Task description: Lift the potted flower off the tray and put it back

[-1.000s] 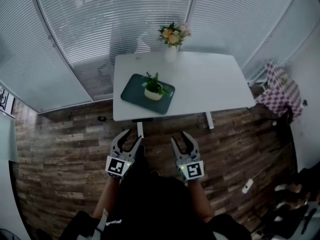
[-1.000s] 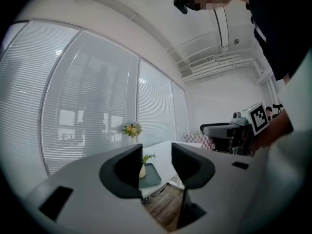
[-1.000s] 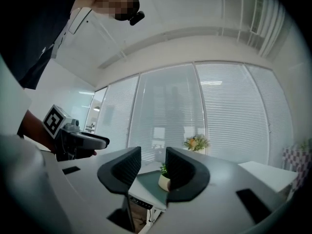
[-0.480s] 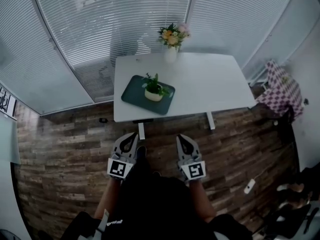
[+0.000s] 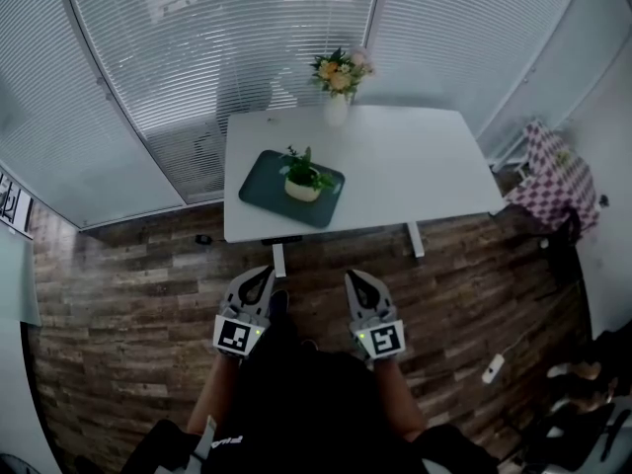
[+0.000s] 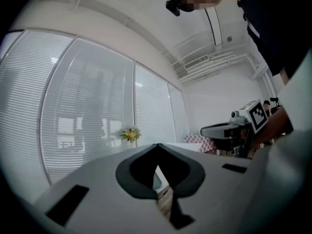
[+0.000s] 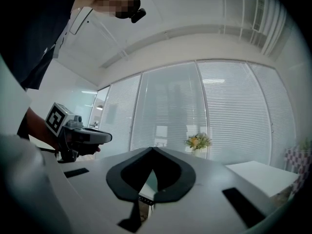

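A small potted plant [image 5: 302,177] in a cream pot stands on a dark green tray [image 5: 267,180] at the left front of a white table [image 5: 415,171]. My left gripper [image 5: 256,279] and right gripper [image 5: 356,281] hang side by side over the wooden floor, well short of the table's front edge. Both are shut with nothing between their jaws. In the left gripper view the closed jaws [image 6: 157,147] fill the lower frame; the right gripper view shows the same closed jaws [image 7: 153,151]. Neither touches the pot or the tray.
A white vase of orange and pink flowers [image 5: 339,75] stands at the table's back edge. Window blinds [image 5: 197,47] curve behind the table. A chair with a checked cushion [image 5: 553,176] sits to the right. A white object [image 5: 489,367] lies on the floor at the right.
Both grippers stood open a second ago and have closed on nothing. They have stayed in about the same place in front of the table.
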Demonstrator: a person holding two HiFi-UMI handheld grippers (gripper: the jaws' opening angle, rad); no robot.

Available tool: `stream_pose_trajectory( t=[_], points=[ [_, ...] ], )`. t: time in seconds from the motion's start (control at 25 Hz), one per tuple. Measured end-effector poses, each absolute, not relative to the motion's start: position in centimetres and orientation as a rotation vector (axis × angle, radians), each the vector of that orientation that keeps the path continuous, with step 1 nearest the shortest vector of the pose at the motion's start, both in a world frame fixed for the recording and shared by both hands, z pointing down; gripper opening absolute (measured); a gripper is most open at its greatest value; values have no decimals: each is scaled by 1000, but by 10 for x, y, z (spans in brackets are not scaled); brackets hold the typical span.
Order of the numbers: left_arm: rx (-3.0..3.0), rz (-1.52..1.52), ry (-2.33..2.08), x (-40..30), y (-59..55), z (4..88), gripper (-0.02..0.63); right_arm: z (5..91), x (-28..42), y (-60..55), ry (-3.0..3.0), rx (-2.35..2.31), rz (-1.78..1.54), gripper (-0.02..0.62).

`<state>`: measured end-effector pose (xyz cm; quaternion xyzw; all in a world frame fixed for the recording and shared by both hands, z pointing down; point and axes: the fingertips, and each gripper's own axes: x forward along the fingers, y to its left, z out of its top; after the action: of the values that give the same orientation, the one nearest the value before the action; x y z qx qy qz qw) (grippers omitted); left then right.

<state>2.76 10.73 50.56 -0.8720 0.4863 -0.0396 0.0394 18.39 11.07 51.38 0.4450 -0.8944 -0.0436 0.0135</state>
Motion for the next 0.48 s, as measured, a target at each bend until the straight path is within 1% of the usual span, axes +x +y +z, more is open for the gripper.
stream_pose_trajectory(
  t=[0.48],
  points=[
    [-2682, -159, 1489, 29, 108, 514, 5, 516, 180, 114, -2776, 1360, -169, 3]
  ],
)
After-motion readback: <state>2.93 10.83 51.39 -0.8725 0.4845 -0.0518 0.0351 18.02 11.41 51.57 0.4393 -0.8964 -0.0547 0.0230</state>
